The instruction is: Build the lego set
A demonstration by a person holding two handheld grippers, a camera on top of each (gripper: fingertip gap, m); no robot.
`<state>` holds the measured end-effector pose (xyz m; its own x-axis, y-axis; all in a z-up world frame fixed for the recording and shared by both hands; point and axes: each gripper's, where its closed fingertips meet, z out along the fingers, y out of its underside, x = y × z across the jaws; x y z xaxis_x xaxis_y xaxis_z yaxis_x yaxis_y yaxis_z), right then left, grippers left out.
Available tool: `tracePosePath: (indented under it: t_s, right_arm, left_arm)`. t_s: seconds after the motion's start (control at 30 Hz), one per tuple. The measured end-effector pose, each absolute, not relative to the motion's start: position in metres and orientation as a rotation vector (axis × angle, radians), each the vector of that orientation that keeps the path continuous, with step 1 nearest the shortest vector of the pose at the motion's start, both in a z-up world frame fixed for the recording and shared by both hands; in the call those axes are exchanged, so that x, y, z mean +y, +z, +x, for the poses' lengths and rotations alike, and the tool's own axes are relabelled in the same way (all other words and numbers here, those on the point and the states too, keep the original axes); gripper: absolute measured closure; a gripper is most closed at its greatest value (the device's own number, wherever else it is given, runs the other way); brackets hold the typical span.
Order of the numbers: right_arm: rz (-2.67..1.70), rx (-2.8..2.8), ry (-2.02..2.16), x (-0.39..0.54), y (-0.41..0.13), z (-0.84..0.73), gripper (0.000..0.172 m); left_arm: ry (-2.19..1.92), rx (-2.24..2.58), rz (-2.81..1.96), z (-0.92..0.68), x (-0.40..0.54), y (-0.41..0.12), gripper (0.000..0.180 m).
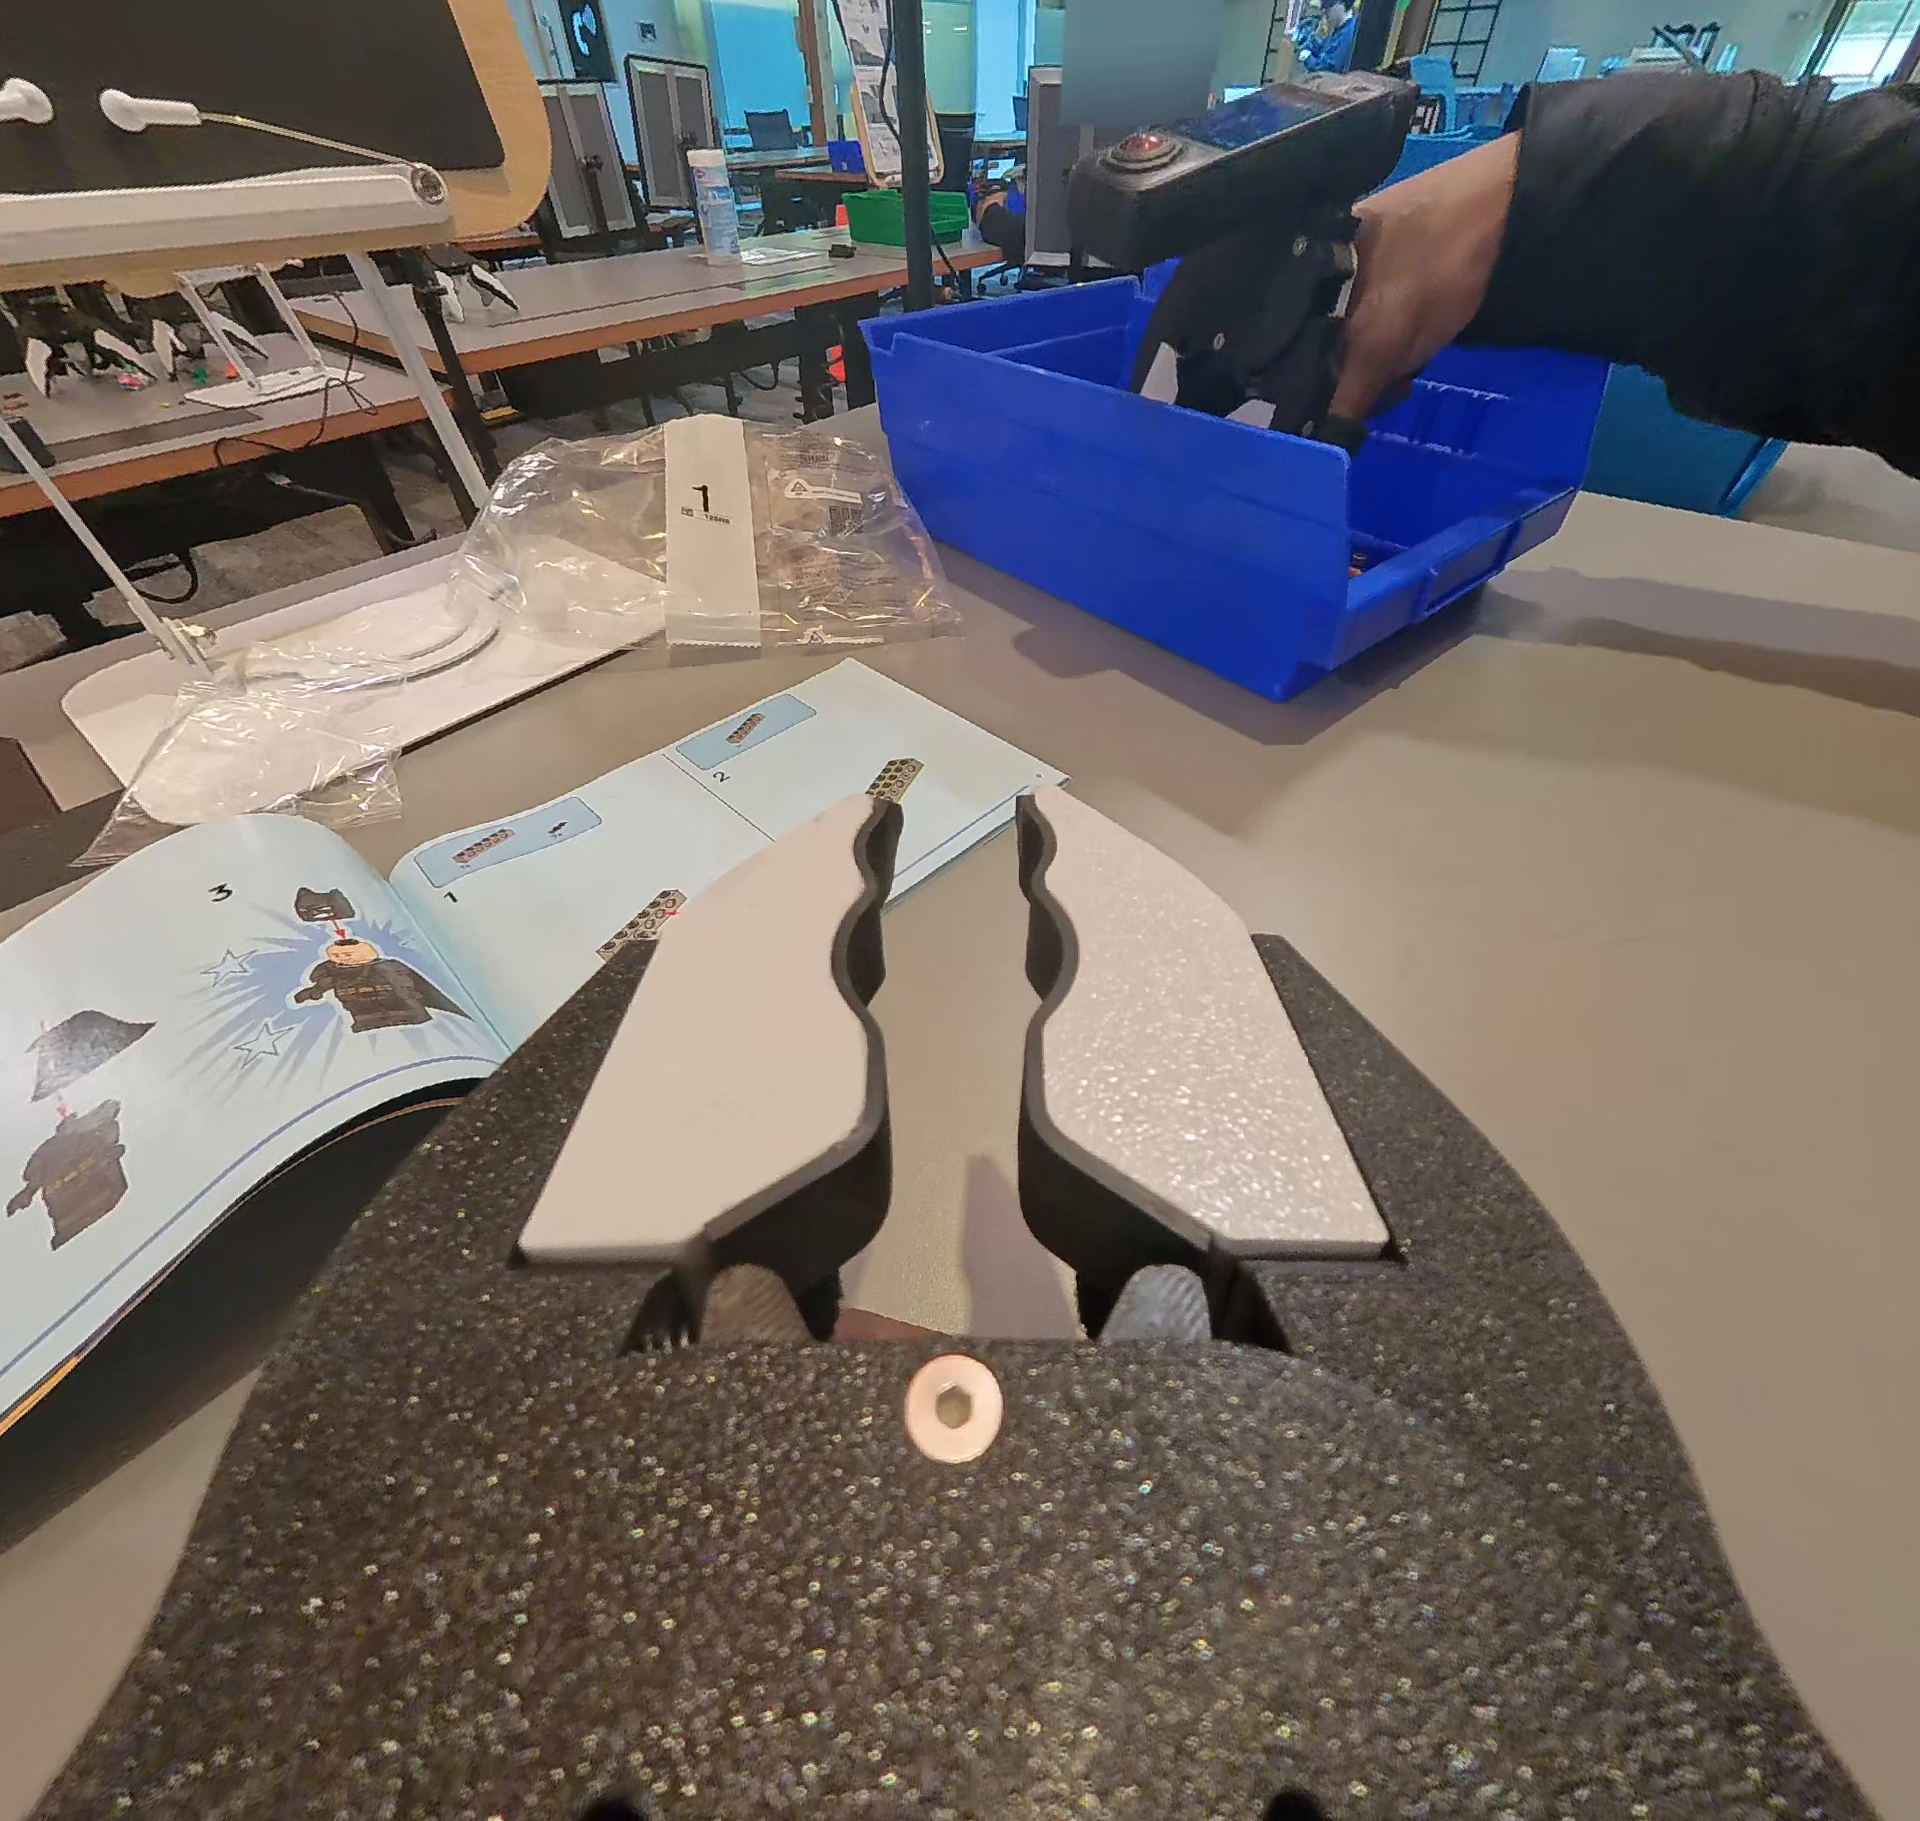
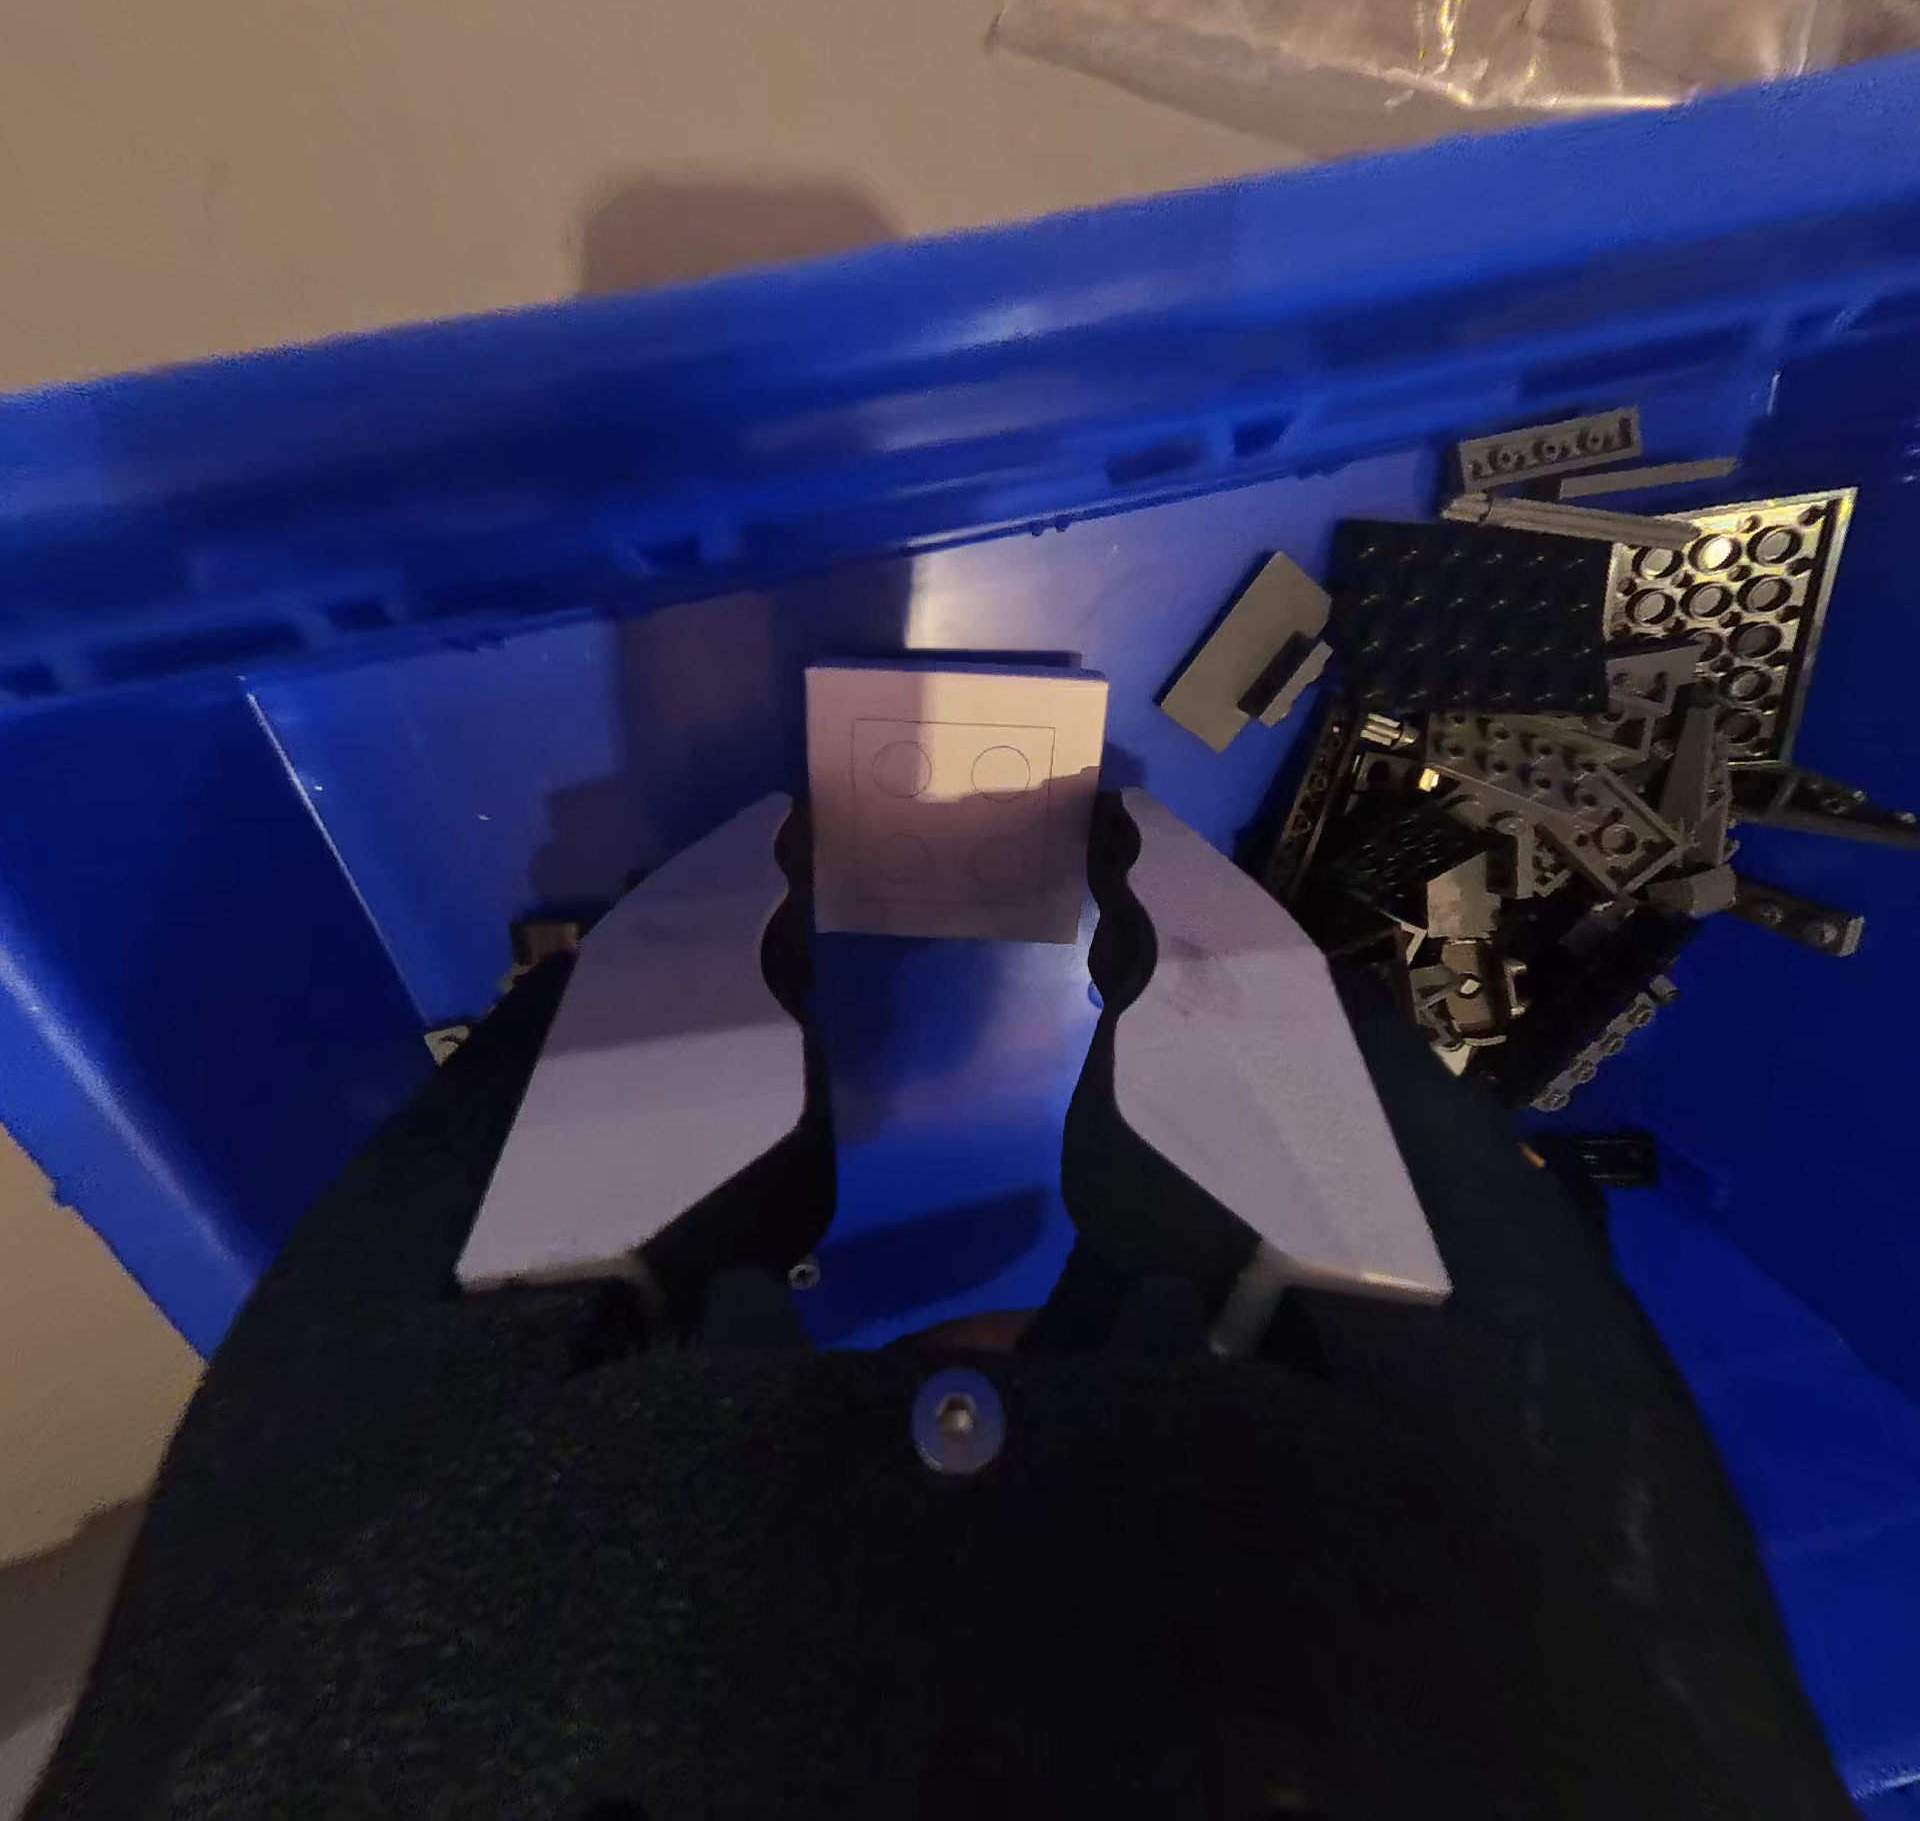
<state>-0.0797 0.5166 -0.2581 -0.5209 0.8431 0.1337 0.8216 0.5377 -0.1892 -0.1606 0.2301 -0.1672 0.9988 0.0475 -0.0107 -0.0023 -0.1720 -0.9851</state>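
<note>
While the left gripper [image 1: 951, 815] hovers with its jaws slightly parted and nothing between them, it sits just above the right edge of an open pale-blue instruction booklet [image 1: 312, 961] lying on the grey table [image 1: 1507, 940]. Clear empty plastic bags [image 1: 717, 535] lie farther off. To the far right, the right gripper [image 2: 951, 826] reaches inside a blue plastic bin [image 2: 935, 369], its fingers closed on the sides of a flat pale square tile [image 2: 951, 805]. A heap of dark grey and black building bricks [image 2: 1538, 784] lies to its right in the bin.
</note>
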Motion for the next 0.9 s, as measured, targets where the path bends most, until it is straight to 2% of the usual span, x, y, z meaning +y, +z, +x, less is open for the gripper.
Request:
tracePosePath:
  t_s: [0.17, 0.33, 0.57, 0.7, 0.9]
  right_arm:
    - [-1.397, -2.521, 0.148, 0.521, -0.254, -0.084, 0.117]
    - [-1.374, -2.474, 0.158, 0.530, -0.233, -0.087, 0.105]
    - [-1.385, -2.317, -0.051, 0.606, -0.187, -0.088, 0.103]
    - [-1.484, -2.384, -0.138, 0.627, -0.209, -0.089, 0.104]
    - [-1.459, -2.521, -0.497, 0.651, -0.244, -0.081, 0.105]
  left_arm:
    - [0.047, -0.030, -1.746, -0.160, 0.230, -0.167, 0.157]
    - [0.038, -0.040, -1.745, -0.161, 0.230, -0.167, 0.157]
    - [0.030, -0.043, -1.755, -0.162, 0.231, -0.169, 0.157]
    - [0.024, -0.055, -1.764, -0.164, 0.233, -0.170, 0.158]
    - [0.024, -0.088, -1.754, -0.169, 0.232, -0.169, 0.158]
